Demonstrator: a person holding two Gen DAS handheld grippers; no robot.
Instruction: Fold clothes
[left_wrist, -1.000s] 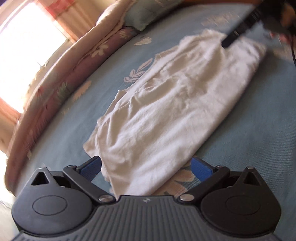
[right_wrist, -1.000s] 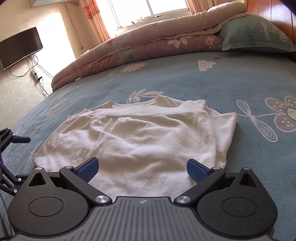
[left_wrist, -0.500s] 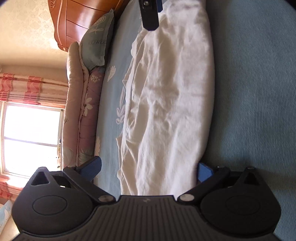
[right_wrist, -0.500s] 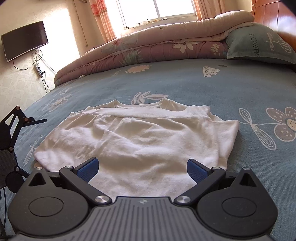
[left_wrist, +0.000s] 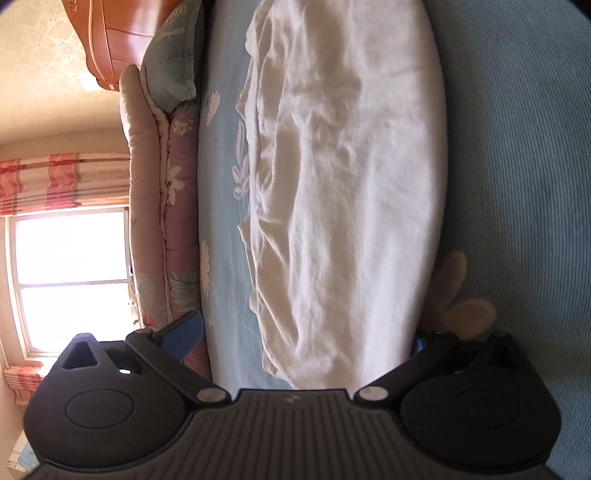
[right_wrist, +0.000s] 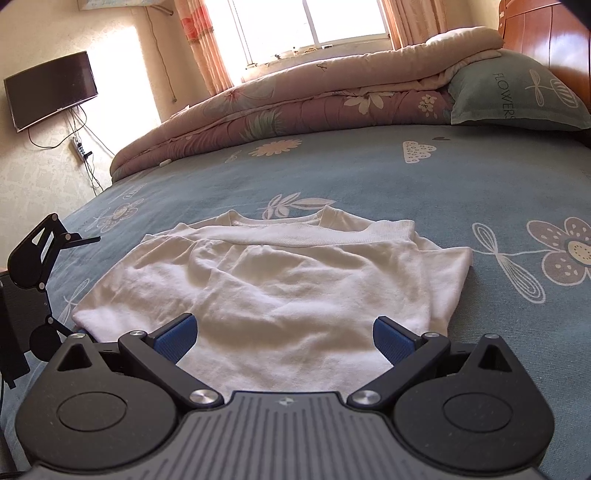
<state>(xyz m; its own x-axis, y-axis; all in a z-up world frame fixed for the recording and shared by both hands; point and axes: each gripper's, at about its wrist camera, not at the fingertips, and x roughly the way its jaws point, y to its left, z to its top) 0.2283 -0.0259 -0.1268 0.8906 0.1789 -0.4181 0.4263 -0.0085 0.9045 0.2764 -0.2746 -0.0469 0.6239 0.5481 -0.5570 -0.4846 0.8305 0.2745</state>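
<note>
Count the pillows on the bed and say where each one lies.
1. A grey-green pillow printed FLOWERS lies at the head of the bed, against the wooden headboard and beside the folded quilt. Others may be hidden under the quilt.

Black ribbed gripper (right_wrist: 286, 339) bodies, blue-padded jaws, silver pivot screws.

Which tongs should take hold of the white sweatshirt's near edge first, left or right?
Probably left. The left tongs are rolled sideways, open, with the white sweatshirt edge already between their fingers. The right tongs are open too, but level above the cloth, so they would likely need to drop or tilt first.
</note>
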